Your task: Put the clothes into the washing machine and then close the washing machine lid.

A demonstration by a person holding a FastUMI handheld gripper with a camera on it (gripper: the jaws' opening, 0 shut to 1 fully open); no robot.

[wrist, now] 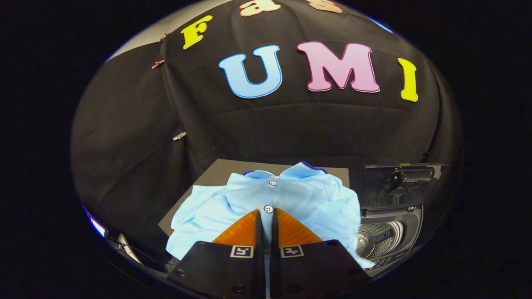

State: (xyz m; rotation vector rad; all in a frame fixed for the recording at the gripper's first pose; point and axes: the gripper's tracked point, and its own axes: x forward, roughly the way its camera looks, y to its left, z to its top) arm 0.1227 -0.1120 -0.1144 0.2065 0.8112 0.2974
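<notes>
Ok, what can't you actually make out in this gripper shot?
- Whether the gripper has any fabric pinched: its fingers stand nearly closed over the light blue shirt, and the gap is too narrow to judge.
- The shirt's near part, covered by the gripper body.
- Most of the washing machine drum, hidden by the shirt's edge.
- The raised washing machine lid: dark against the dark cloth, detail unclear.
</notes>
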